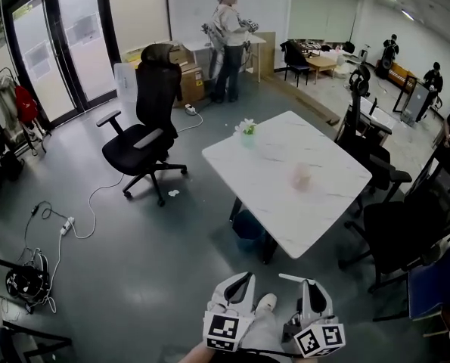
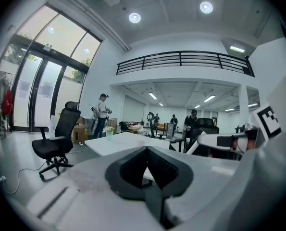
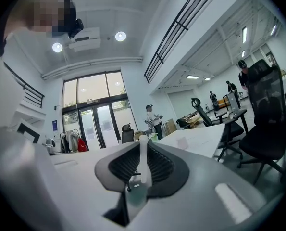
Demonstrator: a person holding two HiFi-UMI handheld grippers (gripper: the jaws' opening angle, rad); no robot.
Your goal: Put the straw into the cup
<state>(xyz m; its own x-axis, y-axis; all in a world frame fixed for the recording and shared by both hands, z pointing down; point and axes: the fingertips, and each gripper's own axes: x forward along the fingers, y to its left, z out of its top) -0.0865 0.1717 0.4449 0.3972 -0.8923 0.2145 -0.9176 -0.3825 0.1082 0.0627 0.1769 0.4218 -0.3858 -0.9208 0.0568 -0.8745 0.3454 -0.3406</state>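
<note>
A pale, see-through cup (image 1: 301, 176) stands on the white marble table (image 1: 270, 203), towards its near right side. Both grippers hover low in the head view, short of the table's near corner. My right gripper (image 1: 309, 282) is shut on a white straw (image 1: 293, 277). In the right gripper view the straw (image 3: 143, 160) stands upright between the pads of the right gripper (image 3: 143, 147), and the cup (image 3: 182, 142) is far ahead on the table. My left gripper (image 1: 243, 277) is beside it, with its tips together and nothing in them. The left gripper (image 2: 145, 149) faces the table (image 2: 118, 141).
A small vase of flowers (image 1: 247, 131) stands at the table's far corner. A black office chair (image 1: 145, 127) is left of the table, and more dark chairs (image 1: 395, 233) are to its right. Cables (image 1: 58, 225) lie on the floor. A person (image 1: 228, 44) stands at the back.
</note>
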